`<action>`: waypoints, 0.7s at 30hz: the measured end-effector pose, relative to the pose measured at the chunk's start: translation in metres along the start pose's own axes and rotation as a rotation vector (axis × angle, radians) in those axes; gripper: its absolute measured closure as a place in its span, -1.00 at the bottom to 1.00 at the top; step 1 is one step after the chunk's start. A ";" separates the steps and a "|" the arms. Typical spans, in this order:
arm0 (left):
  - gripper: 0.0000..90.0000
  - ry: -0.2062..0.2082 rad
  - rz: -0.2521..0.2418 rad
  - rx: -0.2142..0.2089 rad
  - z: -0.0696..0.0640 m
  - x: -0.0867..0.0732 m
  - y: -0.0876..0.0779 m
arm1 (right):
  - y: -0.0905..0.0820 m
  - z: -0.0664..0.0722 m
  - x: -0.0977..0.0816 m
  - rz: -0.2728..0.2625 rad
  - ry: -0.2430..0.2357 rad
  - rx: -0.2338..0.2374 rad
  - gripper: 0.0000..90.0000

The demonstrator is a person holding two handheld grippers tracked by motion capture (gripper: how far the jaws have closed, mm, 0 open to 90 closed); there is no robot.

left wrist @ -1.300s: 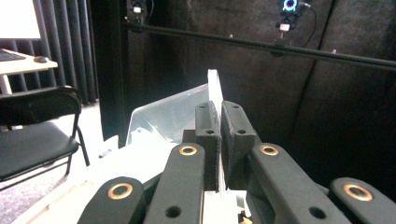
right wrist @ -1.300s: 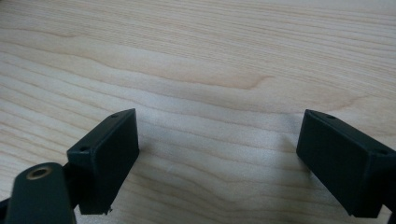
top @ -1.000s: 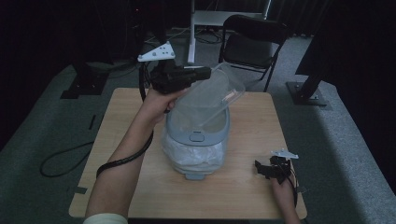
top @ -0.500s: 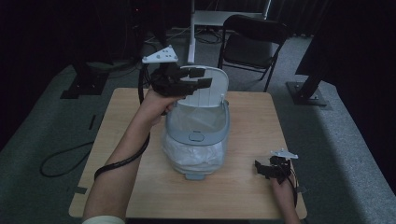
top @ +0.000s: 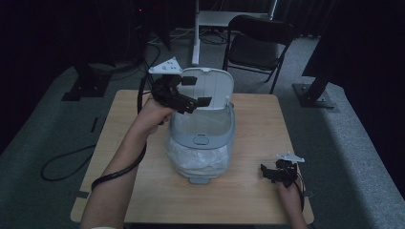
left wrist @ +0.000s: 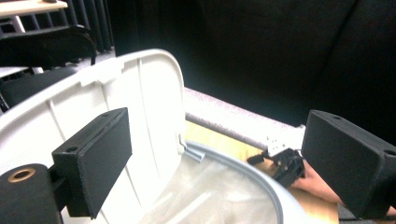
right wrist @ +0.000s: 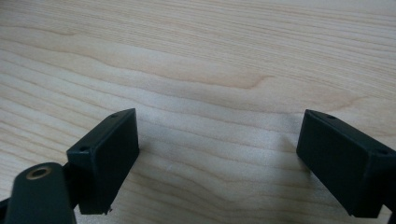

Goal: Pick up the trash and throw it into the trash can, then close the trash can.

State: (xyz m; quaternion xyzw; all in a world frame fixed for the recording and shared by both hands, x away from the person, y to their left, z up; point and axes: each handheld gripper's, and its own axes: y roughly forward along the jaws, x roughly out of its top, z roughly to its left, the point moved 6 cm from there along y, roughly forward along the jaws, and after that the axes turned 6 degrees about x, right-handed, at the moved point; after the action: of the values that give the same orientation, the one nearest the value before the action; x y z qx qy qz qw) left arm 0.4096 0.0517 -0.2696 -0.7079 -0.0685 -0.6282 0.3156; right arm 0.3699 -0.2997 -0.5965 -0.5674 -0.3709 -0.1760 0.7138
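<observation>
Lid [top: 210, 88] of the trash bin [top: 203, 138] stands raised at the far side of the bin, which sits mid-surface [top: 258, 143] with a white liner bag [top: 196, 160] showing at its front. Your left claw [top: 193, 91] has just been spreading and now gapes wide just beside the lid's inner face, pinching nothing. Your right claw [top: 272, 172] rests spread over bare wood near the surface's right front corner.

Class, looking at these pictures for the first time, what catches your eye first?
A pale bin lined with a clear bag stands mid-table, its lid swung up at the far side. The left gripper hangs open just in front of that lid; the right gripper rests open near the table's near right corner.
</observation>
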 end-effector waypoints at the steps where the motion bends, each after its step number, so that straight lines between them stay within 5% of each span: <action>1: -0.97 -0.009 0.001 0.027 0.004 -0.005 -0.003 | 0.000 0.000 0.000 0.000 -0.001 0.000 -0.73; 7: -0.95 0.007 -0.022 0.059 0.009 -0.016 -0.009 | -0.001 -0.001 0.000 -0.005 0.014 0.012 -0.73; 10: -0.96 0.021 -0.045 0.124 0.013 -0.024 -0.013 | -0.002 -0.002 0.000 -0.013 0.028 0.024 -0.73; 21: -0.96 -0.024 0.001 0.178 0.028 -0.057 -0.028 | -0.009 0.000 0.013 -0.024 0.035 0.037 -0.73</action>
State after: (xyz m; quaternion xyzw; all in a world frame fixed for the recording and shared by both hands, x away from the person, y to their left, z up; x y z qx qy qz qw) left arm 0.4079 0.1057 -0.3127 -0.6844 -0.1274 -0.6110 0.3769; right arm 0.3722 -0.2999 -0.5809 -0.5465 -0.3684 -0.1875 0.7283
